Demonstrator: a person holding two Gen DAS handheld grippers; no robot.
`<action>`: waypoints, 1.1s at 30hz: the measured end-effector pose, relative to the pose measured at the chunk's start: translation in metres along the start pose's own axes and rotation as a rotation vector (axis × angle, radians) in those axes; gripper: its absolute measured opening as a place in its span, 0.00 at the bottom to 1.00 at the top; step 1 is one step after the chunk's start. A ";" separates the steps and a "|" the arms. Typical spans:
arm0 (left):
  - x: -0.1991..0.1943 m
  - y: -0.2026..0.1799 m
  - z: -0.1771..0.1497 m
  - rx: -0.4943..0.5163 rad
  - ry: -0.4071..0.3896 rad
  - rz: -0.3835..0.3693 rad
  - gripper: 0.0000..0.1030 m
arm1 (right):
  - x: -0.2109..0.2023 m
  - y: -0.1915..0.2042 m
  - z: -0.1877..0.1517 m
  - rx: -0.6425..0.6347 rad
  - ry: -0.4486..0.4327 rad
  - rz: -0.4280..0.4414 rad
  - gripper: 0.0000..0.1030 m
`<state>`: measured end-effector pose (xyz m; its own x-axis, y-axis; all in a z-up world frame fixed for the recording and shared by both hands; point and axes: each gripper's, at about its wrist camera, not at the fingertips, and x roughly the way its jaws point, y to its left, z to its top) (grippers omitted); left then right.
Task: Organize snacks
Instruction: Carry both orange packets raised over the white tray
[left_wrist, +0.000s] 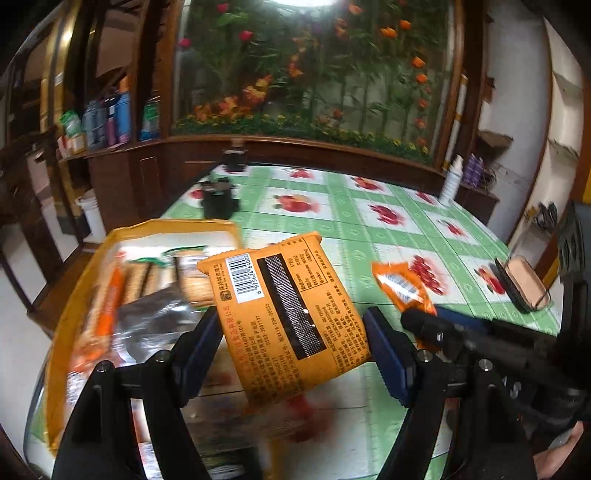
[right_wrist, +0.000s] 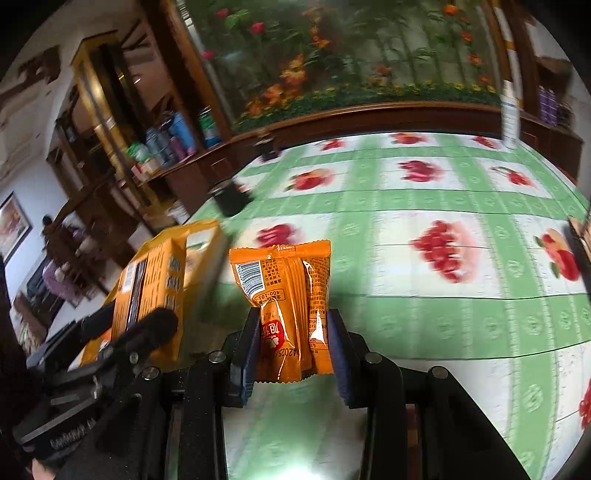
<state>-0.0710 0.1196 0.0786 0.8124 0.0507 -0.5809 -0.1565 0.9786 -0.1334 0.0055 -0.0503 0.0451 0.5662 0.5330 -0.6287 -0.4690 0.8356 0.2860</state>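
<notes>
Snack packet (left_wrist: 291, 317), left gripper (left_wrist: 293, 349) clamped, raised

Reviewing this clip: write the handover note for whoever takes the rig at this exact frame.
Left gripper: holds the large orange packet, tilted, in the air beside the yellow snack bag.
Right gripper: shut on a small orange packet, lifted over the green tablecloth.
Done: the yellow snack bag already holds several biscuit packs.
Left: neither held packet is in the bag yet; probably drop the large one in first, then the small one.
</notes>
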 end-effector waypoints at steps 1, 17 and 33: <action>-0.003 0.009 -0.001 -0.016 -0.003 0.008 0.74 | 0.002 0.008 -0.001 -0.015 0.007 0.007 0.36; -0.027 0.127 -0.045 -0.165 0.024 0.145 0.75 | 0.057 0.122 0.008 -0.208 0.102 0.076 0.36; -0.011 0.136 -0.051 -0.181 0.110 0.119 0.74 | 0.136 0.154 0.034 -0.218 0.200 0.018 0.37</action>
<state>-0.1301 0.2420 0.0260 0.7176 0.1315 -0.6840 -0.3532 0.9151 -0.1946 0.0330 0.1554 0.0280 0.4219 0.4928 -0.7610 -0.6247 0.7663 0.1500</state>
